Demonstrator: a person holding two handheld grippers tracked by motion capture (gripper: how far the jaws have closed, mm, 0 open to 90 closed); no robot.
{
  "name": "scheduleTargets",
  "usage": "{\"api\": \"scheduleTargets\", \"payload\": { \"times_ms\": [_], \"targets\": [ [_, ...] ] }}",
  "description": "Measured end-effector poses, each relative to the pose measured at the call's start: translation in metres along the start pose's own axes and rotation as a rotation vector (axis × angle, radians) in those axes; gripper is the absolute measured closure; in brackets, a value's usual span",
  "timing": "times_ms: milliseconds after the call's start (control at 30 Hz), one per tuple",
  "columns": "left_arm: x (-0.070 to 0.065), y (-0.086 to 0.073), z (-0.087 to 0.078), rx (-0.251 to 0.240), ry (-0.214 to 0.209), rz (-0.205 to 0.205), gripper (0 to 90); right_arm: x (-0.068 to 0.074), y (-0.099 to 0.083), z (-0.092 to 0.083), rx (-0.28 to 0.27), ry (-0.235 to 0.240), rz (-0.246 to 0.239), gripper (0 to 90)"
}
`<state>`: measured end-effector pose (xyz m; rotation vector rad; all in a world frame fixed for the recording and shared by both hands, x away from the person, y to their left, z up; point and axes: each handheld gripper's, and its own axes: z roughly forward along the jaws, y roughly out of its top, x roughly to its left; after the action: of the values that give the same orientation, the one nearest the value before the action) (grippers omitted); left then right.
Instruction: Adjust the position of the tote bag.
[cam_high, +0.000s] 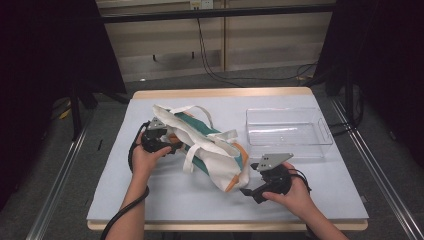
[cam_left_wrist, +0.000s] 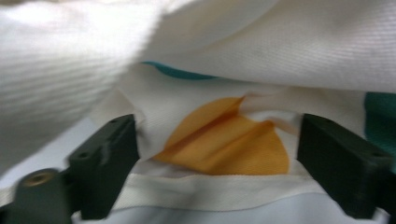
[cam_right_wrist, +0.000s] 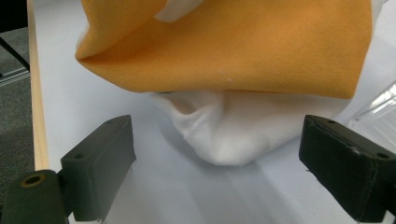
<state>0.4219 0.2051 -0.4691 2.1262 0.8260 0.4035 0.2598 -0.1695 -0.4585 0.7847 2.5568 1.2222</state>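
Black jaws of the left tool (cam_high: 176, 146) stand wide apart, pressed in against the near-left end of the tote bag (cam_high: 210, 145), with an orange fabric fold (cam_left_wrist: 229, 144) lying between them but not clamped. Jaws of the right tool (cam_high: 250, 192) are likewise spread wide and hold nothing; the tool sits just short of the bag's near-right end, where an orange panel (cam_right_wrist: 233, 46) overhangs a white corner (cam_right_wrist: 233, 135). The bag lies slumped on its side across the middle of the bench (cam_high: 165, 200), handles loose. A clear plastic tray (cam_high: 289, 132) stands apart at the right rear, apparently with nothing in it. Assessment: both tools are positioned for a grasp, no grip is yet made, and handling of the bag remains wholly outstanding.
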Motion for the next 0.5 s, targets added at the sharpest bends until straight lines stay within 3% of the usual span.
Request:
{"api": "scheduleTargets", "payload": {
  "times_ms": [100,133,167,233,300,400,500],
  "targets": [
    [0.0018,-0.0001,-0.0006,0.013,0.004,0.003,21.0,0.0006,0.0007,0.0018,0.005,0.001,-0.002,10.4],
    [0.0025,-0.0004,-0.0012,0.004,0.012,-0.008,24.5,0.0007,0.0008,0.0025,0.006,0.003,0.001,10.4],
    [0.0027,-0.0003,-0.0017,0.010,0.017,-0.014,34.0,0.0012,0.0009,0.0041,0.004,0.001,0.000,10.8],
    [0.0040,0.0001,-0.0021,0.016,0.029,-0.022,38.8,0.0011,0.0008,0.0047,0.004,0.004,-0.002,10.9],
    [0.0031,0.0013,-0.0011,0.055,0.050,-0.032,45.7,0.0016,0.0000,0.0071,0.010,0.002,0.000,11.6],
    [0.0019,0.0030,0.0005,0.079,0.080,-0.047,53.3,0.0018,-0.0009,0.0090,0.017,0.002,0.000,11.6],
    [0.0027,0.0038,0.0010,0.097,0.084,-0.055,62.3,0.0014,-0.0017,0.0097,0.019,-0.002,0.002,11.6]
  ]
}}
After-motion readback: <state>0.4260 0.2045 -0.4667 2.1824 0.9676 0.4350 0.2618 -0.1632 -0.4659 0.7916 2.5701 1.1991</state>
